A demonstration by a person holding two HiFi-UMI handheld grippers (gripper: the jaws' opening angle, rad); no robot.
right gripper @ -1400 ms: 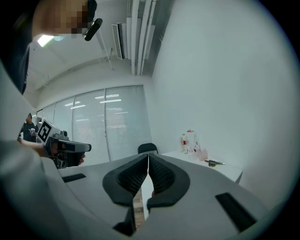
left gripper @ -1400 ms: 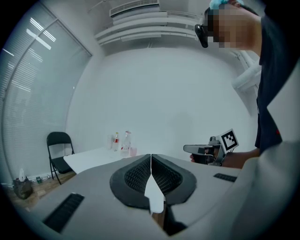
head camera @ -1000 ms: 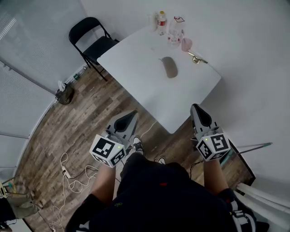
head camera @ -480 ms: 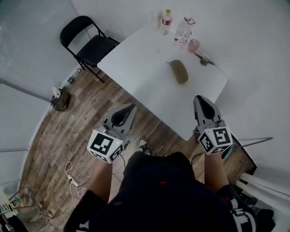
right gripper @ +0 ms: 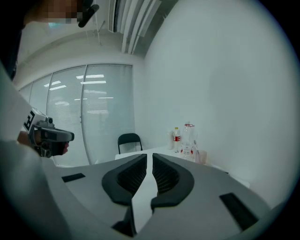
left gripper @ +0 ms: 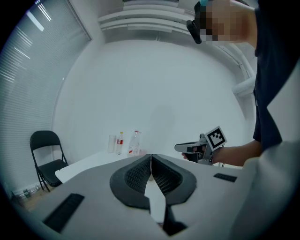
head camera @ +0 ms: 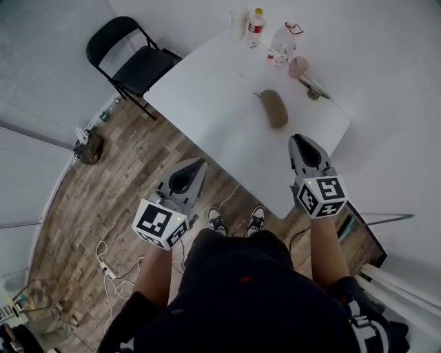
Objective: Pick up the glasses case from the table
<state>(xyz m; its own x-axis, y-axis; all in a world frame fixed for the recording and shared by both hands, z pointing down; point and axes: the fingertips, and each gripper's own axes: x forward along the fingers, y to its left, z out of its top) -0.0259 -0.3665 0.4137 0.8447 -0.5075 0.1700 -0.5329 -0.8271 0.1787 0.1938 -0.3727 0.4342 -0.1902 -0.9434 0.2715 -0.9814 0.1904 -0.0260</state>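
Note:
The glasses case [head camera: 274, 108], an olive-brown oval, lies on the white table [head camera: 207, 89] toward its right half. My right gripper [head camera: 301, 138] is shut and empty; it hovers over the table's near right edge, a short way in front of the case. Shut as well and holding nothing, my left gripper [head camera: 200, 163] hangs over the wooden floor, short of the table's near edge. In the left gripper view the jaws [left gripper: 151, 157] meet at the tips, with the right gripper [left gripper: 197, 149] off to the right. The right gripper view [right gripper: 150, 157] does not show the case.
At the table's far end stand two bottles [head camera: 256, 21] [head camera: 279, 45], a clear glass [head camera: 238, 21], a pink cup [head camera: 298, 67] and a small metal item [head camera: 313, 87]. A black folding chair [head camera: 131, 62] stands left of the table. Cables [head camera: 110, 265] and a bag [head camera: 89, 146] lie on the floor.
Both grippers have moved forward toward the table. The right one has come from over the floor to above the table's near edge, closer to the case.

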